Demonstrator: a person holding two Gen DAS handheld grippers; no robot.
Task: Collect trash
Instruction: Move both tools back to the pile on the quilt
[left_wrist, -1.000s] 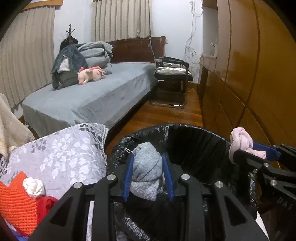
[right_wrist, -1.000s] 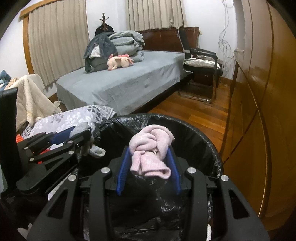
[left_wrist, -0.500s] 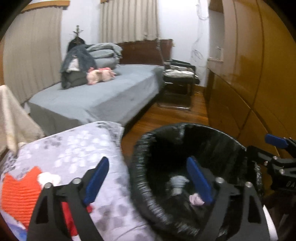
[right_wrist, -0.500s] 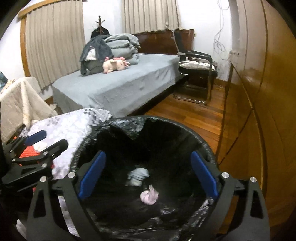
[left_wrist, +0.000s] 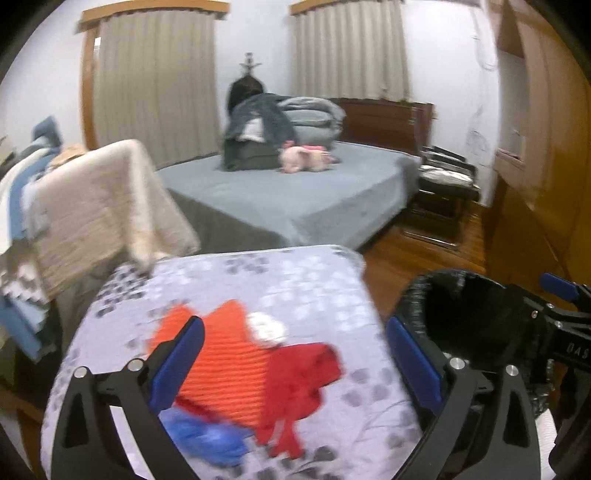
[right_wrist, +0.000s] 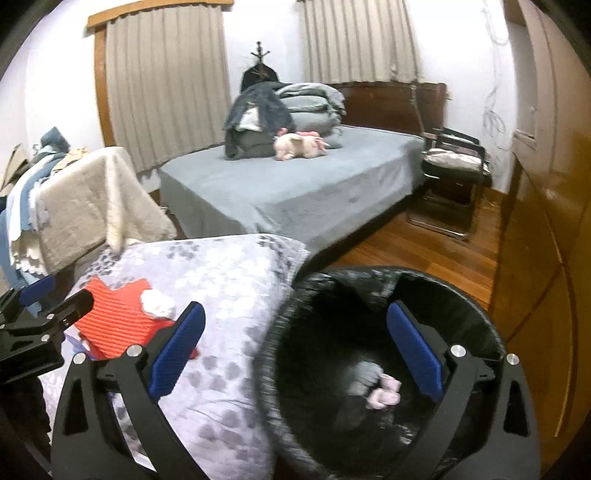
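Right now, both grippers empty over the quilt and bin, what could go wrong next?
1. The white ball lies on the orange cloth; a grab by the left gripper may pinch the cloth too.
2. The bin sits tight against the quilt; a swing by the right gripper could catch its liner.

I saw a black bin liner (right_wrist: 295, 295) holding a pink sock (right_wrist: 384, 393) and a grey one (right_wrist: 364, 376). Beside it, a lilac quilt (left_wrist: 295, 273) with grey blotches carried orange (left_wrist: 225, 354), red (left_wrist: 303, 384), blue (left_wrist: 199, 439) and white (left_wrist: 267, 328) pieces.
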